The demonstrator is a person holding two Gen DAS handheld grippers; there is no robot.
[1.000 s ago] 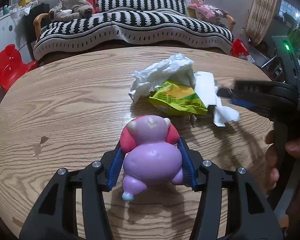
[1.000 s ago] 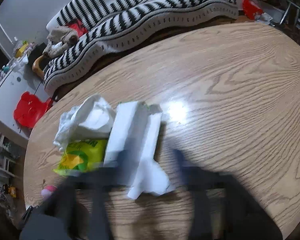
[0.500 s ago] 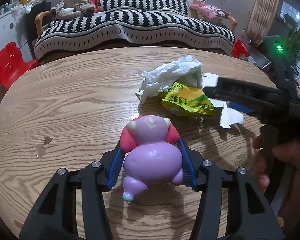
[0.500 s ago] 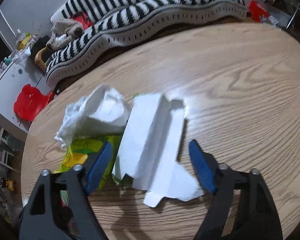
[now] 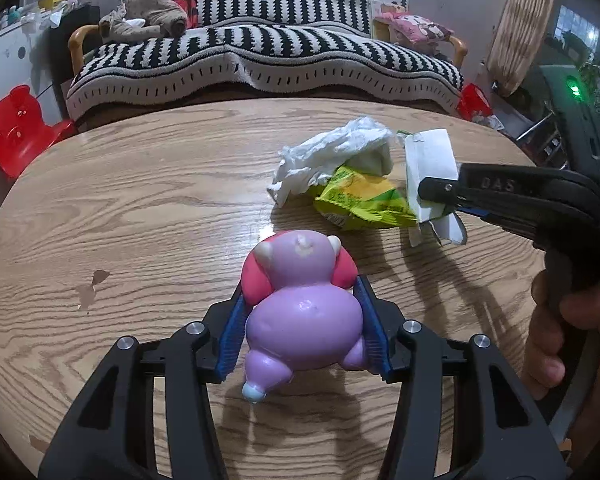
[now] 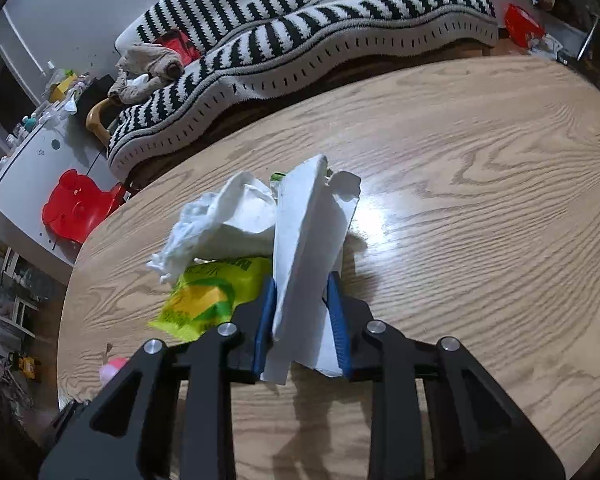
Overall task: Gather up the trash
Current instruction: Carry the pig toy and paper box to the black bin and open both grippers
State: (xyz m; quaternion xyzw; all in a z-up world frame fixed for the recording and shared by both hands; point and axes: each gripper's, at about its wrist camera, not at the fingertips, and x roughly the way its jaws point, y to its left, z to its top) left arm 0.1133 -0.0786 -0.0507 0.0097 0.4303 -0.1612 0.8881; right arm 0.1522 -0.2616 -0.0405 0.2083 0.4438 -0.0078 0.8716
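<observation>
Table (image 5: 148,200): light oak-brown, wavy wood grain. Toy figure (image 5: 304,304): lilac body, pink sides, pale blue tip. Wrapper (image 6: 204,300): lime green with yellow. Crumpled tissue (image 6: 220,216) and folded paper (image 6: 304,240): white. Sofa cover (image 5: 260,56): black-and-white stripes. Stool (image 5: 16,132): red. Gripper pads (image 6: 266,320): blue on black frames.

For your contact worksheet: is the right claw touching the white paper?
Touching. The right wrist view shows the right claw with both blue pads pressed on the folded white paper.
</observation>
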